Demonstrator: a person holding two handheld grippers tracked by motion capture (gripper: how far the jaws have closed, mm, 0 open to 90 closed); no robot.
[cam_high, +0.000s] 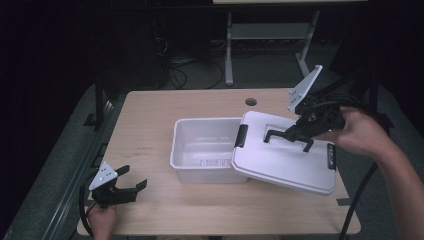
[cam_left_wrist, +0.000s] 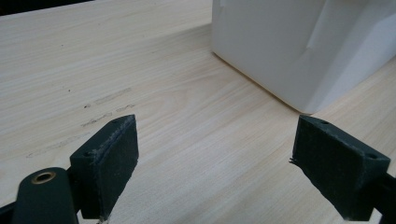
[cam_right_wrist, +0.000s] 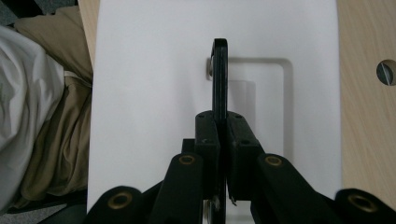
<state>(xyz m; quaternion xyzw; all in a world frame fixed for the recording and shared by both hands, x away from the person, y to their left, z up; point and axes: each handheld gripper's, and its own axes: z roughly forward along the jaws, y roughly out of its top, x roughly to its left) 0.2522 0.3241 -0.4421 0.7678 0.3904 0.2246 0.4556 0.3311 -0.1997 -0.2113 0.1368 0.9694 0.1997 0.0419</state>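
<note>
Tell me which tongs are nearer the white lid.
Right. The right tongs are shut on the black handle of the white lid, holding it tilted over the bin. The left tongs sit open near the table's front left corner, apart from it.

Lid (cam_high: 285, 160): smooth white plastic, matt; its handle (cam_right_wrist: 220, 79): black plastic. Bin (cam_high: 205, 150): glossy white plastic. Table (cam_high: 165, 210): light matt wood grain.

White lid (cam_high: 285, 160) with black handle (cam_high: 287, 136), tilted, overlapping open white bin (cam_high: 205, 150).
</note>
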